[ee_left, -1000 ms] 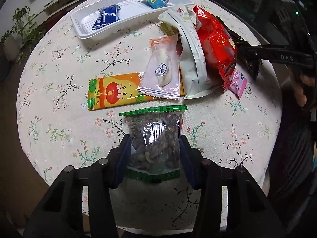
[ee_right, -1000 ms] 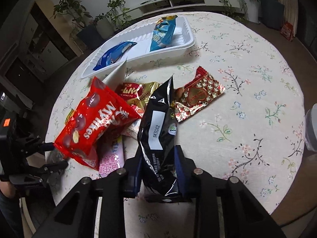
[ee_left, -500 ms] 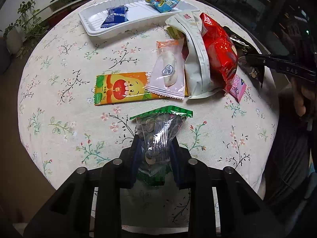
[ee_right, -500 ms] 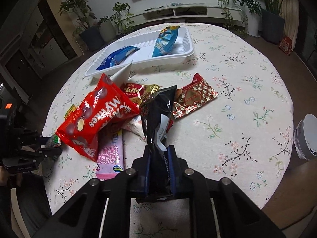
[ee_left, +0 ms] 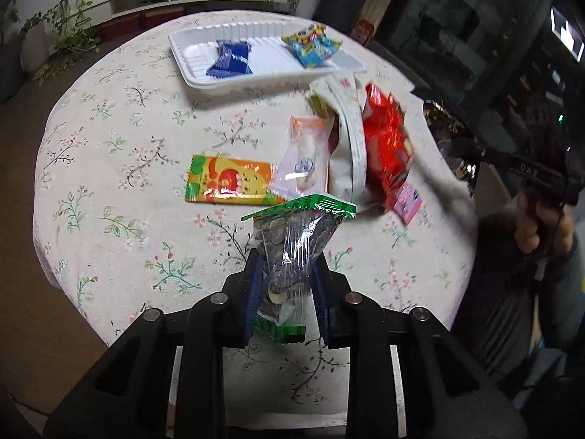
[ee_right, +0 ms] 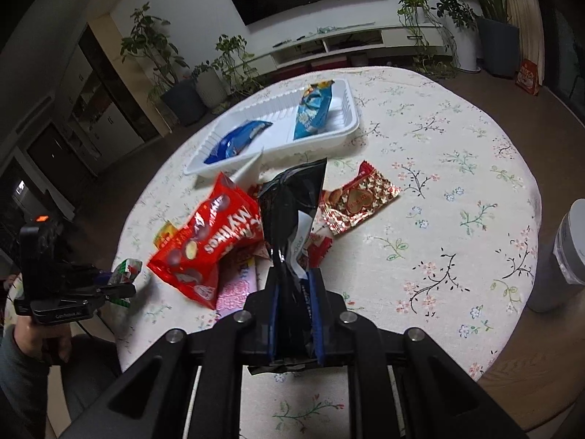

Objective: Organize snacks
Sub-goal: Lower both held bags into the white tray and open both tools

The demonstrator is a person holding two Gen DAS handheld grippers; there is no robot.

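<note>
My left gripper (ee_left: pixel 287 274) is shut on a clear green-edged bag of seeds (ee_left: pixel 292 245) and holds it above the table's near edge. My right gripper (ee_right: pixel 294 292) is shut on a black snack pouch (ee_right: pixel 290 212), lifted off the pile. The white tray (ee_left: pixel 197 77) at the back holds a dark blue packet (ee_left: pixel 230 59) and a light blue packet (ee_left: pixel 310 44); the tray also shows in the right wrist view (ee_right: pixel 343 130). The right gripper with the black pouch also shows at the right of the left wrist view (ee_left: pixel 453 139).
On the floral cloth lie an orange packet (ee_left: pixel 228 182), a clear candy wrapper (ee_left: pixel 305 162), a white pouch (ee_left: pixel 349 135), a red Mylikes bag (ee_right: pixel 208 241), a pink packet (ee_right: pixel 236 287) and a red-gold heart packet (ee_right: pixel 356 197). A grey cylinder (ee_right: pixel 565 256) stands at the right.
Both grippers have closed on their packets and lifted them: the seed bag and the black pouch have risen off the table and both views have pulled back.
</note>
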